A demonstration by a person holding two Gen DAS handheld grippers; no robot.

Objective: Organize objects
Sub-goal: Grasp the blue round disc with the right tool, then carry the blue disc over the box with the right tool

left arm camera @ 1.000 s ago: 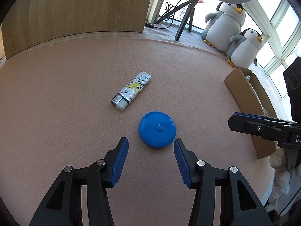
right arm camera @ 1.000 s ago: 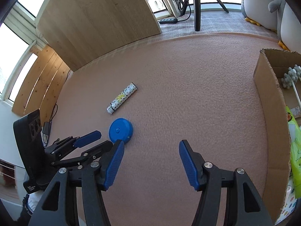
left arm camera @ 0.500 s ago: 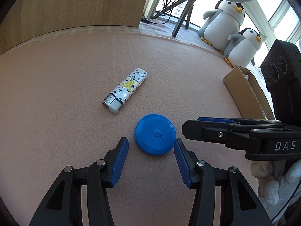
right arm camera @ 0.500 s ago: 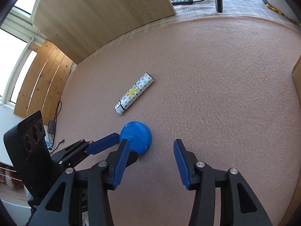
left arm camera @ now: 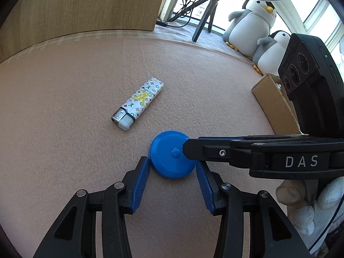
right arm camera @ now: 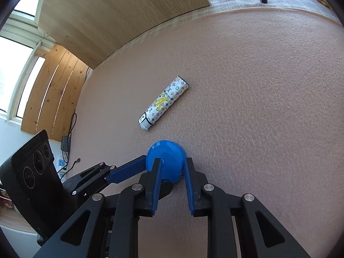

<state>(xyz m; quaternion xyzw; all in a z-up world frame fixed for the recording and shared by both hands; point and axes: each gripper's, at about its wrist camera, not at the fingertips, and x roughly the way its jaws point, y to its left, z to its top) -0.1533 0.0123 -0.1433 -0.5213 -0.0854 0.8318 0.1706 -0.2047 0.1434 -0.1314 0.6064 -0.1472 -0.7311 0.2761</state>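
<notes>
A blue round tape measure (left arm camera: 169, 153) lies on the pink felt table (left arm camera: 64, 107). My left gripper (left arm camera: 172, 169) is open, with a blue fingertip at each side of the disc. My right gripper (right arm camera: 173, 165) comes in from the right, and its jaws have narrowed onto the tape measure (right arm camera: 169, 157), which looks slightly blurred between its pads. In the left wrist view the right gripper's finger (left arm camera: 215, 150) covers the disc's right edge. A patterned white lighter (left arm camera: 138, 106) lies apart, just beyond the disc, and shows in the right wrist view as the lighter (right arm camera: 164, 103).
An open cardboard box (left arm camera: 273, 101) stands at the table's right edge. Two plush penguins (left arm camera: 253, 32) and a tripod (left arm camera: 204, 15) are behind it. A wooden board (left arm camera: 75, 6) leans at the back. A gloved hand (left arm camera: 309, 204) holds the right gripper.
The right gripper swung in from the right and narrowed its jaws onto the tape measure. The left gripper moved forward until its tips flank the disc.
</notes>
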